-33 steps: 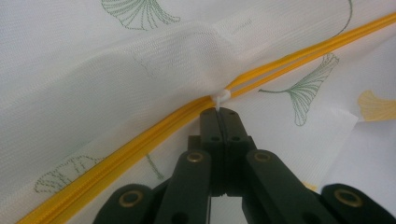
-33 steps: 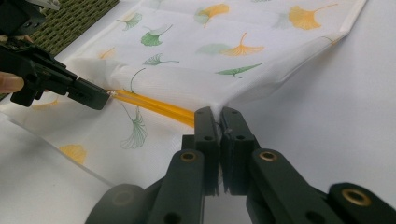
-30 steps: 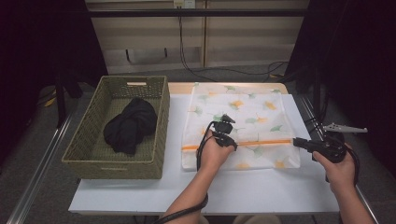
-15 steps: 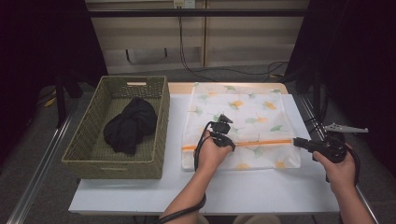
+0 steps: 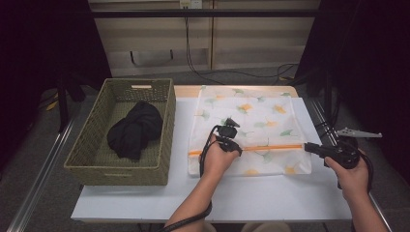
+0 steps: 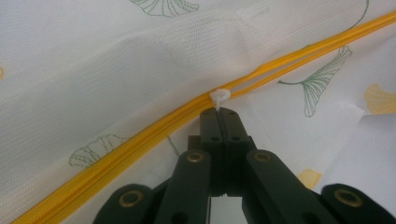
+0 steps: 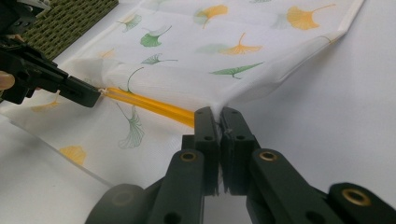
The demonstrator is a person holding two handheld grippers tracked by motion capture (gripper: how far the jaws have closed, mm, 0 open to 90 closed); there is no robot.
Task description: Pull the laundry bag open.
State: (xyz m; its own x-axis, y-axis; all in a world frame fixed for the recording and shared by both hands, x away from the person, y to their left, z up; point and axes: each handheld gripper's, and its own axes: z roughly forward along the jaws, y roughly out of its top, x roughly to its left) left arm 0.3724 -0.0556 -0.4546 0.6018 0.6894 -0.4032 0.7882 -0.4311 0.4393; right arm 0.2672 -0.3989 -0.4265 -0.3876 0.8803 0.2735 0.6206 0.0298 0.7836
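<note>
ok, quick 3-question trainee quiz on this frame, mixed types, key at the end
1. True or false: the left gripper is shut on the white zipper pull of the mesh laundry bag.
2. Multiple choice: what does the right gripper pinch? A) the wicker basket's rim B) the bag's edge at the end of the orange zipper C) the black garment
3. Short answer: where is the black garment?

Key
1. True. In the left gripper view the jaws meet on the pull's tab.
2. B. In the right gripper view the jaws are closed on the fabric where the zipper ends.
3. Bundled inside the wicker basket, left of the bag.
</note>
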